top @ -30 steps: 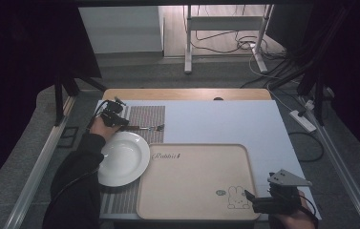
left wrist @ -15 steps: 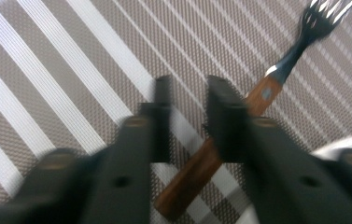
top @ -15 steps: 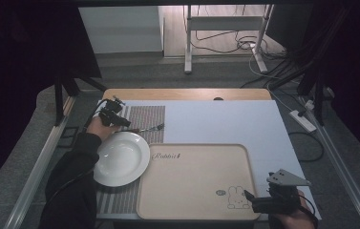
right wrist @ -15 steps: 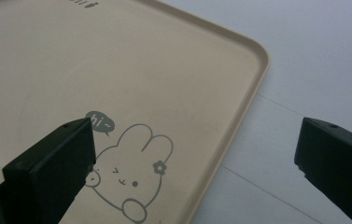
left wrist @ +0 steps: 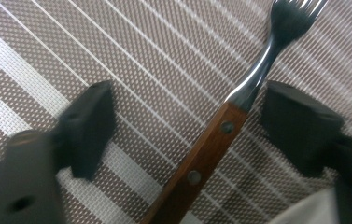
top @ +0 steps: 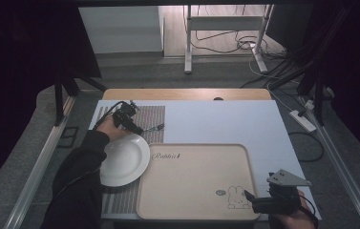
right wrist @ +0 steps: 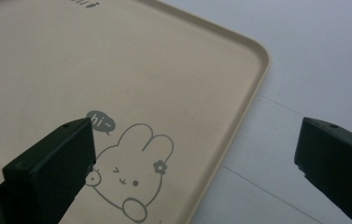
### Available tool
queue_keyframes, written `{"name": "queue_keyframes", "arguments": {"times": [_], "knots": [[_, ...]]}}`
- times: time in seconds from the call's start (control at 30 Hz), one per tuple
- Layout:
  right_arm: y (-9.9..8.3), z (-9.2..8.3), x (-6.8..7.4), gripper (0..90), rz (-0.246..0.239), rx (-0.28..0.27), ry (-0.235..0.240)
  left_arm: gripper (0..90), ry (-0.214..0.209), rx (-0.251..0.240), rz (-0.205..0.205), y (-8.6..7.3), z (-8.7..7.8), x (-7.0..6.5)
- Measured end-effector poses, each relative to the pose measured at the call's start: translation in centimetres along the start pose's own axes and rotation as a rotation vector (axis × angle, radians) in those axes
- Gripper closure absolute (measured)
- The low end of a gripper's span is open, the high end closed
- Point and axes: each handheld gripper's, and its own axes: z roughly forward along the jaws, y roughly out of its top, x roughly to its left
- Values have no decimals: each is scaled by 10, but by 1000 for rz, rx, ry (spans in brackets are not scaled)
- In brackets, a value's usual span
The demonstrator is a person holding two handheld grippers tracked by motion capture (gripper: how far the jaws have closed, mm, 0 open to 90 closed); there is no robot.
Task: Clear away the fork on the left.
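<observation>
A fork (left wrist: 201, 158) with a wooden handle and steel tines lies flat on the striped placemat (left wrist: 131, 60). My left gripper (left wrist: 190, 102) is over it, open, and its jaws have just been opening. The fork's neck lies between the pads without touching either. In the high view this gripper (top: 135, 126) is at the far left, beside the fork (top: 155, 127) and just beyond the white plate (top: 122, 160). My right gripper (right wrist: 197, 135) stands open and empty over the near right corner of the beige tray (right wrist: 117, 60). It (top: 250, 196) shows at the tray's (top: 196, 176) rabbit print.
The placemat (top: 151, 114) runs under the plate and the tray's left edge. The white table top (top: 225, 119) stretches to the right and back, with a wooden strip (top: 182, 94) along its far edge. Floor cables and a power strip (top: 303, 120) lie off the table's right side.
My left gripper has shifted a little to the right along the placemat, toward the plate. The fork lies where it lay on the mat. The right gripper has kept still.
</observation>
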Motion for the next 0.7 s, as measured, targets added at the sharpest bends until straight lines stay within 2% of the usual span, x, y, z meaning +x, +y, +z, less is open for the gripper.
{"name": "queue_keyframes", "arguments": {"times": [0.03, 0.07, 0.13, 0.23, 0.33, 0.4, 0.43, 0.5, 0.53, 0.7], "knots": [[0, 0, 0, 0, 0, 0, 0, 317, 0, 0, 0, 0, 0, 0], [0, 0, 0, 0, -1, 2, 0, 399, -23, -15, 21, -1, -3, 0], [0, 0, 0, 0, -2, 2, 0, 499, -3, -15, 62, -3, -4, -1], [0, 0, 1, 0, -4, 1, 0, 686, -14, -20, 76, -4, -5, -2], [0, 0, 1, 0, -5, 2, 0, 743, -48, -2, 113, -4, -6, -2], [0, 0, 1, 0, -5, 2, 1, 779, -50, 1, 102, -3, -6, -1], [0, 0, 0, 0, -5, 2, 2, 780, -71, 1, 90, -3, -6, 2], [0, 0, 0, 0, -4, 2, 3, 781, -69, -2, 94, -3, -6, 3], [0, 0, 0, 0, -4, 2, 2, 781, -35, 0, 86, -3, -7, 6], [0, 0, 0, 0, -3, 3, 2, 782, -10, -9, 68, -1, -12, 16]]}}
